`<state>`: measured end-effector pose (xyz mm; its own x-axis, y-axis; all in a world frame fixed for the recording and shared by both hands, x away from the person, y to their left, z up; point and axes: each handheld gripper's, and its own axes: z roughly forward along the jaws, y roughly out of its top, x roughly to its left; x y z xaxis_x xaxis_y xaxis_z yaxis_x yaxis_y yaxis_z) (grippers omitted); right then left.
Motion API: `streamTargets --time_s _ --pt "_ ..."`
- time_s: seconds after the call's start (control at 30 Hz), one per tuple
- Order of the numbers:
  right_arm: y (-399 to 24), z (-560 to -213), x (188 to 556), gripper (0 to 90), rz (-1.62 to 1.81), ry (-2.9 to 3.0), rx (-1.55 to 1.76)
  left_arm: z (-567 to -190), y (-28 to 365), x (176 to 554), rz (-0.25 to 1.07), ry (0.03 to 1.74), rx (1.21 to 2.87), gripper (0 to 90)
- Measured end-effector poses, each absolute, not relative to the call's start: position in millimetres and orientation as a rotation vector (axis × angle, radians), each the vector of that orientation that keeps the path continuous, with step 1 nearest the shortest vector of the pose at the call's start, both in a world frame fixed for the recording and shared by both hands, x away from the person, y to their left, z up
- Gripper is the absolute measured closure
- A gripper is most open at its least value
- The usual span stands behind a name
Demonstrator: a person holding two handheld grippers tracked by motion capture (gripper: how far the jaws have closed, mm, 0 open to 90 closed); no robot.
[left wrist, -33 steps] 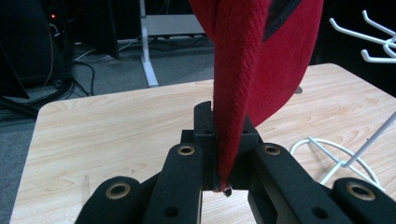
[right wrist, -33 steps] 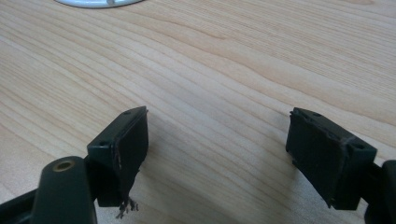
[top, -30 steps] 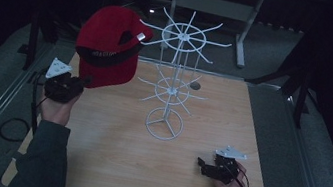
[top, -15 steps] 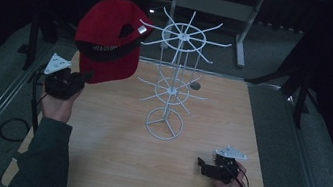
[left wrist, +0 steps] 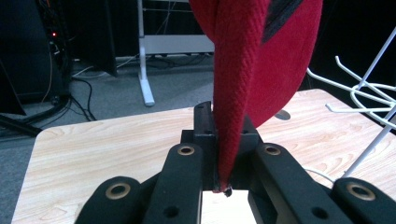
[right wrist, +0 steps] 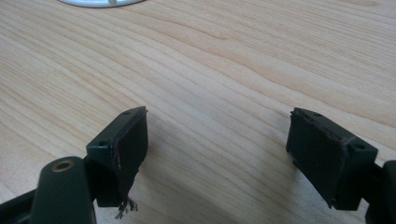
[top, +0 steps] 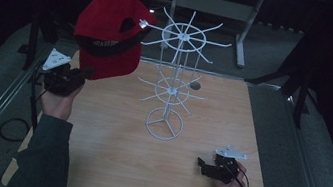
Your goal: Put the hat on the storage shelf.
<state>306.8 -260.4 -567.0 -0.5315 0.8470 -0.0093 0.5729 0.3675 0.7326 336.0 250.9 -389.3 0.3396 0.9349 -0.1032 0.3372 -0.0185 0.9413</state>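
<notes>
- The table (top: 107, 165) is a pale wooden top; the white wire rack (top: 173, 74) stands upright near its middle on a round base, with hooks fanning out from a top ring and a lower ring.
- The red cap (top: 108, 33) hangs in the air above the table's far left corner, at the height of the rack's top ring and just left of it.
- One top hook's tip (top: 143, 22) reaches to the cap's back opening; whether it has entered the opening or only touches the cloth, I cannot tell.
- The relation that counts: the rack lies to the right of the cap, and the hook points left toward it, so the cap likely has to travel rightward along that hook's line to seat.
- The left gripper (top: 71, 80) is below the cap, clamped tight on the brim's edge; in the left gripper view the red cloth (left wrist: 233, 93) rises straight up from between the closed jaws.
- The left hand is by far the nearer to the rack's top.
- The right gripper (top: 207, 167) rests low at the table's near right, well apart from the rack, jaws spread wide with nothing between them (right wrist: 219, 154).
</notes>
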Motion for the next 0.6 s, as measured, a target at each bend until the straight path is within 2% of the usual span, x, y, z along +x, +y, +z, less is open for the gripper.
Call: streamTargets --time_s 0.6 --pt "-260.5 -567.0 307.5 20.4 0.973 2.253 1.231 -365.0 249.2 335.1 0.713 1.149 1.539 86.2"
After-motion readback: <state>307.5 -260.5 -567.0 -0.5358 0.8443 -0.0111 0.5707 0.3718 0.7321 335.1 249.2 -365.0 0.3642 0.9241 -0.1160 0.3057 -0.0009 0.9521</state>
